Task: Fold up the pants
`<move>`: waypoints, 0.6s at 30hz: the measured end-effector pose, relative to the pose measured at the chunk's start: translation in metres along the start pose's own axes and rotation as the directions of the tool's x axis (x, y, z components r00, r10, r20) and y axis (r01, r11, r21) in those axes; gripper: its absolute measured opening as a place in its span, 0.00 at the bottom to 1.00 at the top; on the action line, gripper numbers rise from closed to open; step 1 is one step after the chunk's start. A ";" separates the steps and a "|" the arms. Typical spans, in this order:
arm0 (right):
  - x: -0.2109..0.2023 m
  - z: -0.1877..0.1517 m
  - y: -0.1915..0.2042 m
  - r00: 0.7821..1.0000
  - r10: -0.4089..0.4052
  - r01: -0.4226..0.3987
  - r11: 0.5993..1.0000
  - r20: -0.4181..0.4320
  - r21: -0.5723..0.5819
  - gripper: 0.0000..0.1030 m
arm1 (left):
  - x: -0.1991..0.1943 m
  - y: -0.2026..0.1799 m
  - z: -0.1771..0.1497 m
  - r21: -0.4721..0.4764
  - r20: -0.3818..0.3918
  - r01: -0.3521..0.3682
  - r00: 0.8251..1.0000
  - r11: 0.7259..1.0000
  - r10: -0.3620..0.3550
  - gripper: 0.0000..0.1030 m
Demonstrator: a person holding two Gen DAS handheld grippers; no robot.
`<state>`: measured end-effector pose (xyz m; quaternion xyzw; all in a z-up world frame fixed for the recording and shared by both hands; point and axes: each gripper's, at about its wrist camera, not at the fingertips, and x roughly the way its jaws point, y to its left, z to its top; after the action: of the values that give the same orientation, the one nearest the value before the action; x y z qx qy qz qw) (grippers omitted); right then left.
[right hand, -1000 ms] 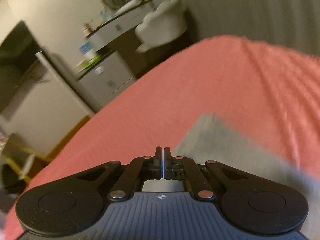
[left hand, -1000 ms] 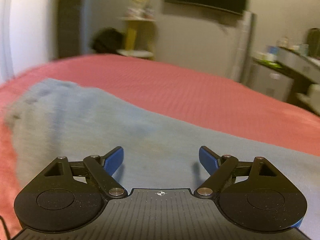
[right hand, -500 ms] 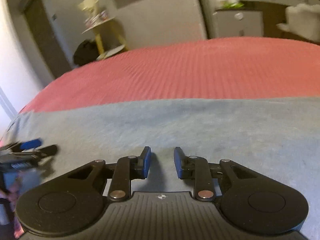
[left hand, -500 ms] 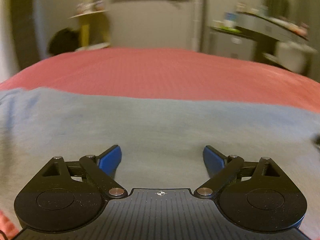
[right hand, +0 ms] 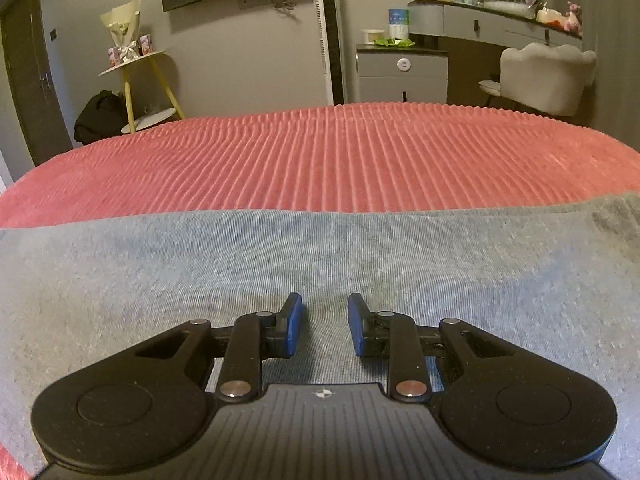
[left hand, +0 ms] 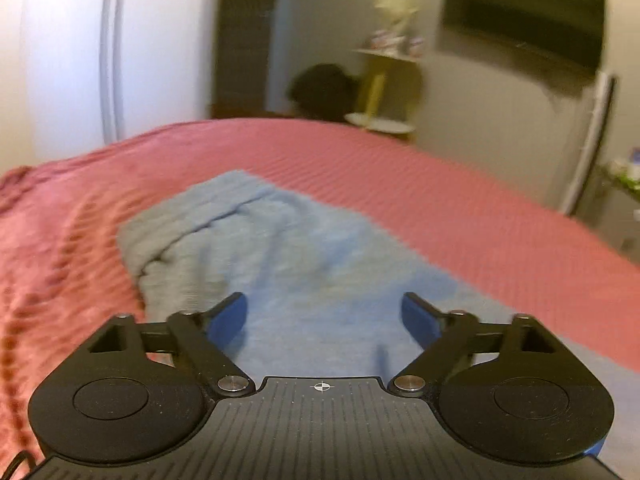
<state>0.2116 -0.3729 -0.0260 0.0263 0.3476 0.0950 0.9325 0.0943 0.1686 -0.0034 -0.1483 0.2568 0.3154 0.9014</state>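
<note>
1. Hovering over the pants (right hand: pixel 320 264) with both tools; nothing gripped. The pants lie flat on the bedspread (right hand: pixel 328 160), stretched left to right across the near part of the bed in the right wrist view.

2. Left gripper (left hand: pixel 324 314): jaws wide and closing a little, with only cloth lying below the gap, not pinched. The view is blurred. It looks along the garment toward its far left end, where the fabric bunches into a rounded, creased lump.

3. Right gripper (right hand: pixel 324 320): jaws narrow, a small gap between the blue pads (right hand: pixel 294 322), bare cloth showing through the gap. Pads appear just above or lightly on the fabric; cannot tell which.

4. Step in hand, as I judge it: take hold of the pants for a fold. To do it well:
   - pick both layers at an edge, not the middle of the panel, so the fold line stays straight;
   - match the two grips on the same edge, so the cloth lifts level;
   - smooth the bunched far left end first, or it will be folded in as a lump.

5. Materials:
   - pants: grey-blue knit, fine ribbed lines, soft and limp, likely to sag between grips;
   - bedspread: red-pink, raised parallel ridges, may drag on the knit when slid;
   - pads: smooth blue on black linkages.
</note>
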 end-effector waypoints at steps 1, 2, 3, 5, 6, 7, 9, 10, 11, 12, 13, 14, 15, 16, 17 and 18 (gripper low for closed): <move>-0.002 -0.002 -0.001 1.000 0.004 -0.004 1.000 0.001 0.010 0.24 | -0.007 -0.001 0.000 0.010 0.007 -0.046 0.999 0.999 0.046 0.88; -0.004 -0.002 -0.003 1.000 0.008 -0.008 1.000 0.002 0.023 0.24 | -0.011 0.001 0.001 0.016 0.023 -0.109 0.994 0.994 0.109 0.87; -0.006 -0.002 -0.005 1.000 0.009 -0.009 0.999 0.003 0.035 0.24 | -0.012 0.007 0.003 0.002 0.023 -0.157 0.987 0.988 0.157 0.87; -0.009 -0.003 -0.008 1.000 0.011 -0.011 0.999 0.003 0.053 0.24 | -0.003 0.030 0.011 -0.069 -0.021 -0.141 0.990 0.988 0.140 0.84; -0.009 -0.003 -0.008 1.000 0.011 -0.011 0.998 0.003 0.056 0.24 | 0.005 0.041 0.012 -0.117 -0.055 -0.108 0.993 0.987 0.102 0.84; -0.008 -0.003 -0.008 1.000 0.010 -0.010 0.998 0.002 0.055 0.24 | 0.018 0.052 0.012 -0.157 -0.117 -0.092 0.990 0.983 0.074 0.80; -0.008 -0.003 -0.008 1.000 0.006 -0.006 0.999 -0.001 0.049 0.24 | 0.040 0.065 0.010 -0.177 -0.186 -0.135 0.977 0.975 0.101 0.73; -0.008 -0.003 -0.007 1.000 0.004 -0.004 0.999 -0.002 0.047 0.24 | 0.042 0.067 0.010 -0.178 -0.164 -0.151 0.979 0.972 0.122 0.72; -0.008 -0.002 -0.007 1.000 0.004 -0.003 0.999 -0.003 0.047 0.24 | 0.042 0.067 0.012 -0.181 -0.142 -0.157 0.981 0.971 0.132 0.73; -0.008 -0.002 -0.007 1.000 0.004 -0.003 0.999 -0.003 0.049 0.24 | 0.044 0.064 0.012 -0.177 -0.127 -0.178 0.979 0.968 0.157 0.74; -0.008 -0.003 -0.006 1.000 0.004 -0.004 0.999 -0.003 0.050 0.24 | 0.045 0.058 0.011 -0.157 -0.113 -0.208 0.975 0.965 0.191 0.74; -0.008 -0.002 -0.006 1.000 0.004 -0.004 0.999 -0.003 0.051 0.24 | 0.048 0.052 0.011 -0.118 -0.104 -0.247 0.966 0.962 0.235 0.77; -0.008 -0.001 -0.006 1.000 0.005 -0.004 0.999 -0.004 0.052 0.24 | 0.049 0.045 0.011 -0.082 -0.092 -0.292 0.954 0.953 0.284 0.80; -0.008 -0.001 -0.006 1.000 0.006 -0.006 0.999 -0.003 0.054 0.24 | 0.046 0.041 0.013 -0.058 -0.072 -0.326 0.944 0.944 0.322 0.81; -0.009 -0.001 -0.006 1.000 0.007 -0.007 0.998 0.000 0.056 0.24 | 0.041 0.039 0.015 -0.058 -0.054 -0.340 0.940 0.939 0.337 0.80; -0.011 -0.001 -0.007 1.000 0.000 0.000 0.998 0.008 0.058 0.24 | 0.035 0.038 0.015 -0.068 -0.035 -0.341 0.940 0.938 0.339 0.78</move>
<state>0.2042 -0.3815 -0.0206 0.0537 0.3467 0.0847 0.9326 0.0990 0.2211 -0.0143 -0.1383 0.2772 0.4737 0.8244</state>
